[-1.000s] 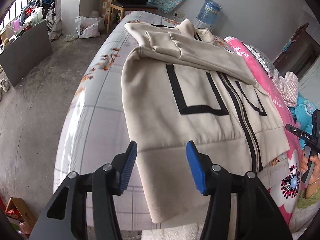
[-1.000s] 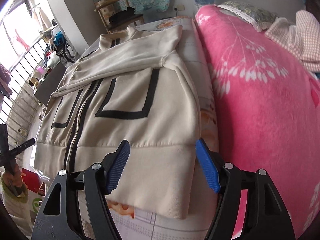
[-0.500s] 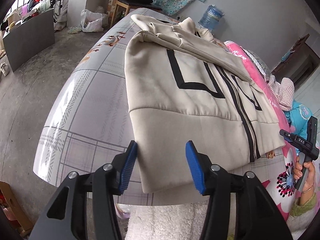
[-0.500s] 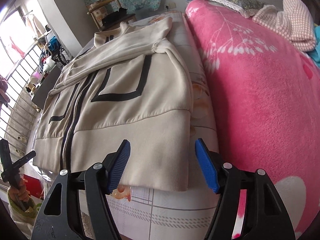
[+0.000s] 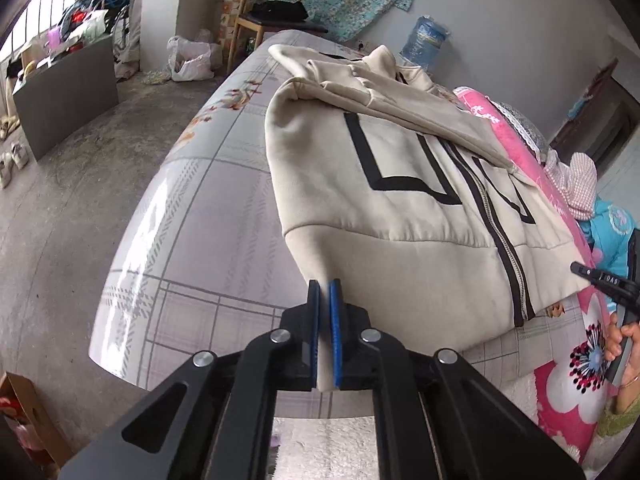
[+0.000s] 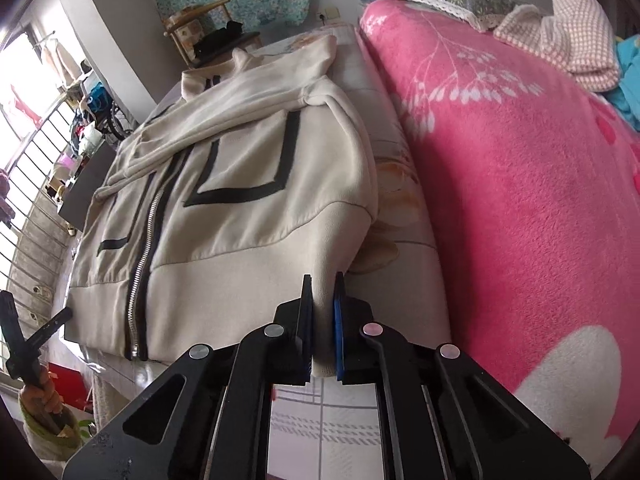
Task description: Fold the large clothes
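A cream zip-up jacket [image 5: 400,216] with black lines lies front-up on the bed, sleeves folded across its chest. In the left wrist view my left gripper [image 5: 324,284] is shut on the hem's left corner, cloth pinched between the blue pads. In the right wrist view the same jacket [image 6: 240,220] spreads out ahead. My right gripper [image 6: 322,280] is closing on the hem's right corner, its pads pressing the cloth. Each corner is pulled up a little off the bed. The other gripper shows at each view's edge, held in a hand [image 5: 618,340].
The bed's grey checked sheet [image 5: 192,208] drops off to a concrete floor on the left. A pink blanket [image 6: 500,160] is heaped along the jacket's right side. A wooden chair [image 5: 272,12], a water bottle [image 5: 426,42] and a grey board [image 5: 64,92] stand beyond.
Both grippers went from wide open over the hem to closed on its two corners. Both edged forward along the bed, and the hem corners now lift between the pads.
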Available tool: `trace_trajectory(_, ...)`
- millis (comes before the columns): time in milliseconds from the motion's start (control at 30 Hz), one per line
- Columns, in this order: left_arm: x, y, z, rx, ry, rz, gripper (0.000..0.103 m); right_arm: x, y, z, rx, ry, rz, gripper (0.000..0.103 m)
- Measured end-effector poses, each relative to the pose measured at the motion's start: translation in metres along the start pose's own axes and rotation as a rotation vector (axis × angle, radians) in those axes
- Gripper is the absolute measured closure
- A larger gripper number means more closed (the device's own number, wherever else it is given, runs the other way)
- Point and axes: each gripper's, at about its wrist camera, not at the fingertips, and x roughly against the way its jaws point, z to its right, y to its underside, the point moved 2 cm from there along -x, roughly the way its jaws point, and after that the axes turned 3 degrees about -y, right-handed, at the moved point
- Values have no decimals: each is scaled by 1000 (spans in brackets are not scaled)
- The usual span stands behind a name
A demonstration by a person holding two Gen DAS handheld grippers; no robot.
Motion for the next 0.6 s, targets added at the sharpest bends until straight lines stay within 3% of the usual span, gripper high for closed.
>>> trace_trajectory(167,30,-9,-10,-52,-26,28,99,40,11,-15,21,-58,23,97)
trace_trajectory(300,41,-2,-34,4,-31,-14,99,57,45,-21,-8,-114,-28,97)
trace_trajectory(433,26,16,-46,30,-25,-85,98,37,74,-17,-48,-126,-104,96)
trace_trajectory(600,19,18,-49,71,10,-103,97,17,77,-2,-116,-140,-135,90)
